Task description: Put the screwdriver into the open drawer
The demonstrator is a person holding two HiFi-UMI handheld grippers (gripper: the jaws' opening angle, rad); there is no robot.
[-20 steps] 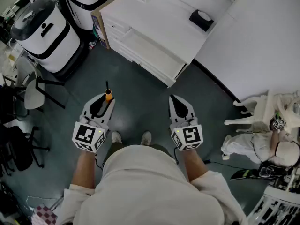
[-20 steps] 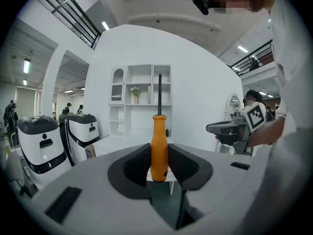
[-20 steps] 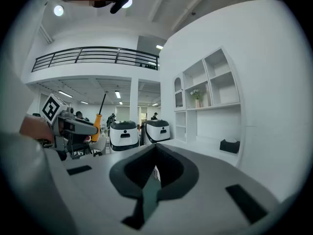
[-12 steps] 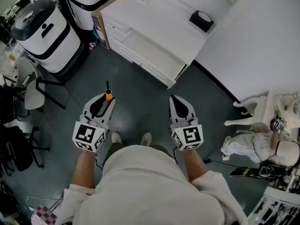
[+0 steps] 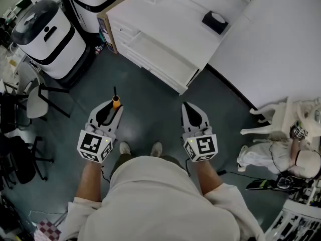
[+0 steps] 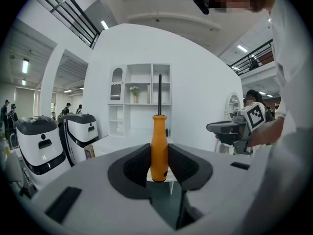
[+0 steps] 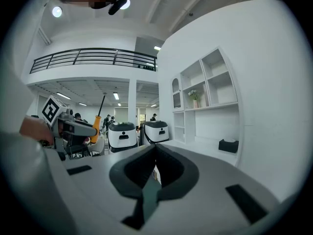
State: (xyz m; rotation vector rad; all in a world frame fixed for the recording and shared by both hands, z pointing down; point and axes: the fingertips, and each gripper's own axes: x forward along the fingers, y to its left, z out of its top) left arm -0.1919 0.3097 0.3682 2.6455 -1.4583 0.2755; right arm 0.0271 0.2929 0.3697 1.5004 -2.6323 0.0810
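Note:
My left gripper (image 5: 116, 106) (image 6: 159, 168) is shut on a screwdriver (image 5: 115, 100) (image 6: 159, 146) with an orange handle and a black shaft that stands upright between the pads. It hangs over the dark floor, well short of the white cabinet (image 5: 165, 31). The cabinet's open drawer (image 5: 159, 56) juts out toward me and looks empty. My right gripper (image 5: 189, 108) (image 7: 154, 168) is beside the left one at the same height, its jaws closed together with nothing between them. The right gripper view also catches the left gripper and the screwdriver (image 7: 97, 126) at its left.
Two white and black round machines (image 5: 42, 31) stand at the left of the cabinet. A black tissue box (image 5: 215, 21) lies on the cabinet top. Chairs (image 5: 35, 97) are at the far left; white figurines and clutter (image 5: 281, 139) at the right. A white wall (image 5: 281, 44) runs along the right.

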